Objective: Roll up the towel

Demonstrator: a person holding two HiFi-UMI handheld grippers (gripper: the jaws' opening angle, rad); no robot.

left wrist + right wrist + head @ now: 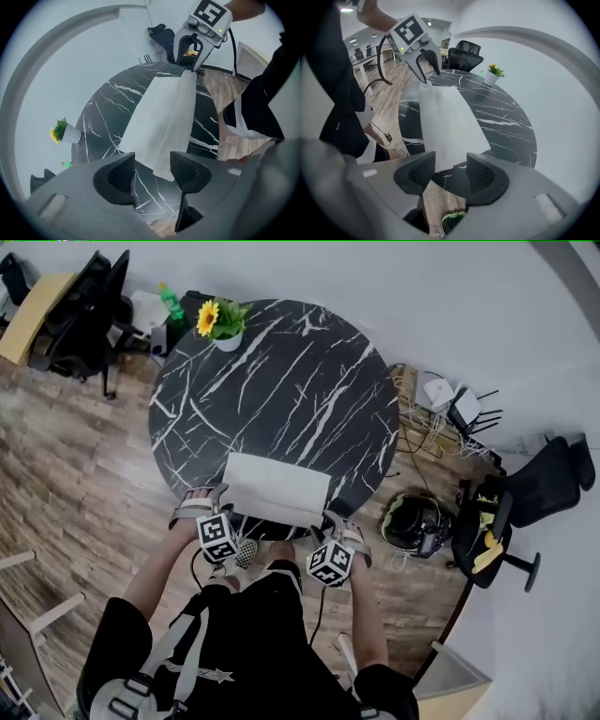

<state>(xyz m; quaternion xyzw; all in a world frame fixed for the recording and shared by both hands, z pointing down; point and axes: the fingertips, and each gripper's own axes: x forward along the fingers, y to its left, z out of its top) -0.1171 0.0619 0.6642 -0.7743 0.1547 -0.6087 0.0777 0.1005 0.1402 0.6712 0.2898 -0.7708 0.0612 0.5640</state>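
White cloth on black stone: the towel (277, 488) lies flat as a folded rectangle on the near part of the round, white-veined marble tabletop (281, 381), right at the edge closest to the person. A narrow band along its near long side is turned over on itself, which shows as a thicker strip in both gripper views. The left gripper (214, 501) sits at the towel's left end and the right gripper (339, 524) at its right end, both tilted steeply down at the table's rim. In the left gripper view the jaws stand wide apart with nothing pressed between the pads; the towel's end lies just beyond the gap, with bare marble under it. In the right gripper view the jaws are likewise spread and empty, with the towel's corner just past them and the tabletop edge and wooden floor (84, 465) showing through the gap. At the far side of the tabletop stands a small white pot with a yellow flower (222, 326), well apart from the towel. A green bottle (172, 304) sits beyond it, off the table.
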